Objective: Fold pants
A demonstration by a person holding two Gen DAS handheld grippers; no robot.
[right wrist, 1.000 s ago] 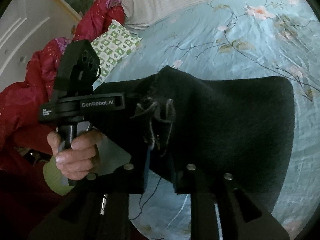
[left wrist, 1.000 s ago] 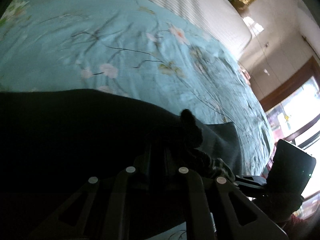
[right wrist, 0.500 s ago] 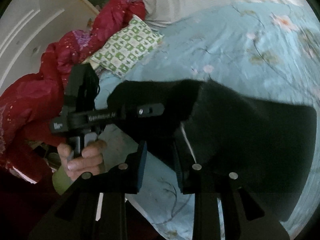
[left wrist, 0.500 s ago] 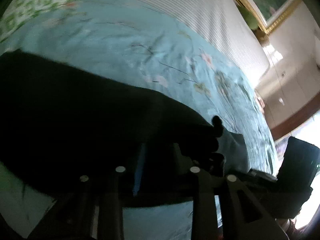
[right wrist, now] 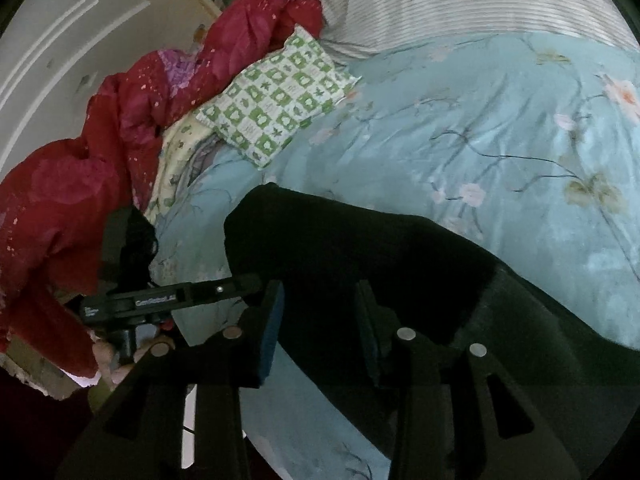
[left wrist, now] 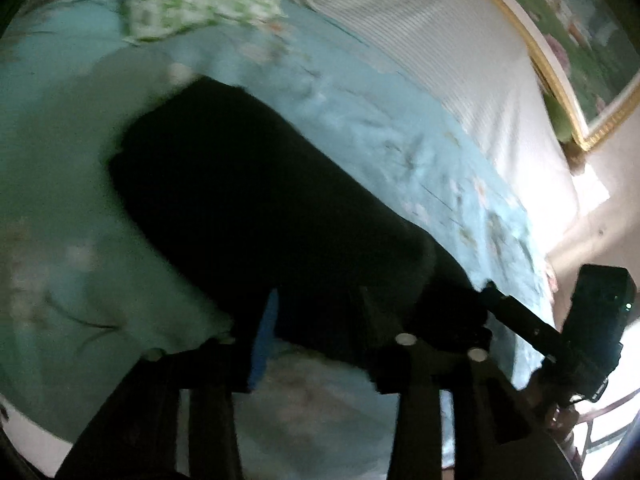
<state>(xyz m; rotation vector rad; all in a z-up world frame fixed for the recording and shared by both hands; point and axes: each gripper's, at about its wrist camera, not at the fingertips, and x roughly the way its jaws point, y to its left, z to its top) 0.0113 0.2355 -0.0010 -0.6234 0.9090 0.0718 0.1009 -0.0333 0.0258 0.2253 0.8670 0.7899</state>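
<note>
On bedspread (right wrist: pixel 500 128): pants (right wrist: pixel 360 248) between released jaws of both hand-held grippers, just opening.

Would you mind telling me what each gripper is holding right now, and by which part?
Nothing: both the left gripper and right gripper have opened off the black pants.

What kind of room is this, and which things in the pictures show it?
Most likely a bedroom. Dark pants lie on a bed with a light-blue floral sheet; a green-checked pillow and a red quilt sit at its edge, a framed picture behind.
</note>
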